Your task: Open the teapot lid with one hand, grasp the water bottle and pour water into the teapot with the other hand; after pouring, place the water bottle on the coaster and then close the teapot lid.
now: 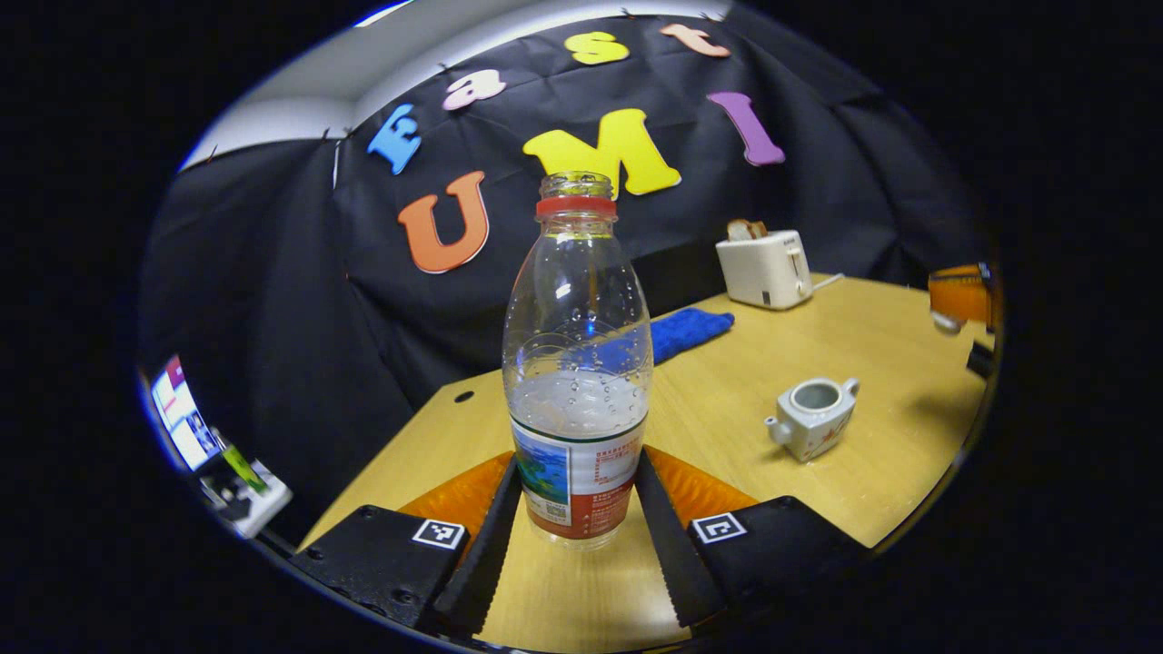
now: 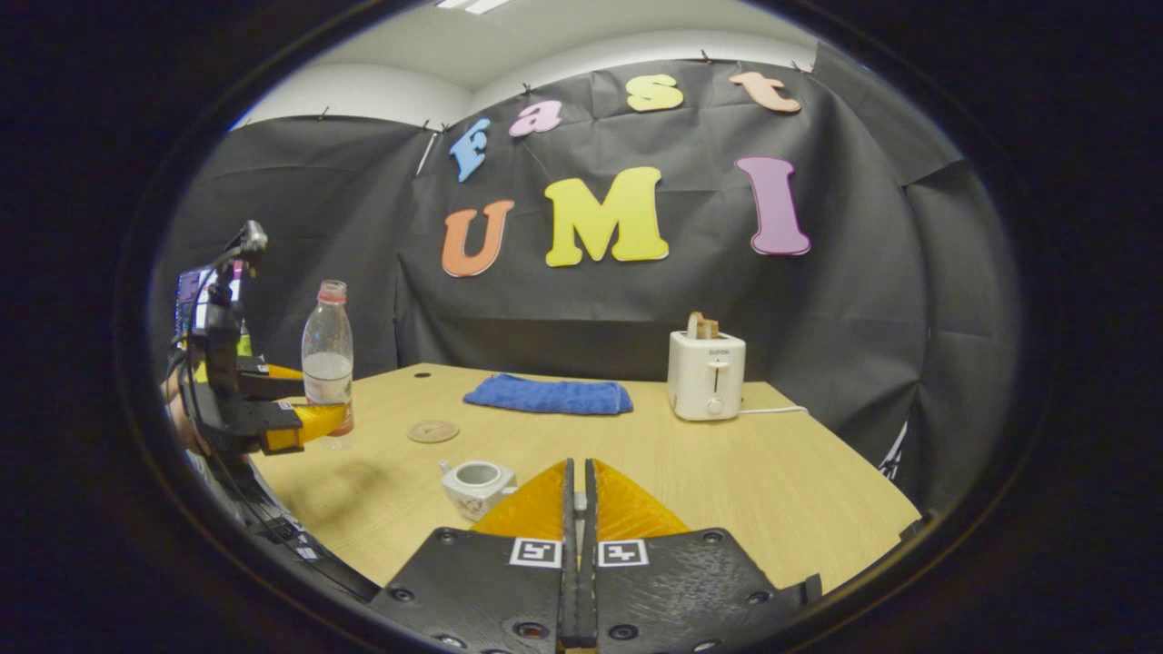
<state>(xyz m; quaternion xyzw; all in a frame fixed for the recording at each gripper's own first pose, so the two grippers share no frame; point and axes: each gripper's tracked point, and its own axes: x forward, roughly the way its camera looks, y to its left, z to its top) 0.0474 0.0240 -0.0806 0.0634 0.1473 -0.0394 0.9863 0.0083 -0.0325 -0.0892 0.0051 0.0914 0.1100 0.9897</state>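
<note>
The left gripper (image 1: 577, 495) held the bottle (image 1: 577, 363) upright by its label, lifted left of the open teapot (image 2: 476, 485). The right gripper (image 2: 578, 509) was closed, probably pinching the lid; I cannot tell. Pouring was the step; next the bottle must tilt over the teapot.

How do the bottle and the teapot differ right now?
The bottle is tall, clear plastic, partly filled with water; the teapot is squat, pale and opaque. The bottle sits between the left tool's fingers, at the table's near corner; the teapot stands free farther in, nothing touching it. Shared: both are upright and open on top, bottle uncapped, teapot lidless.
</note>
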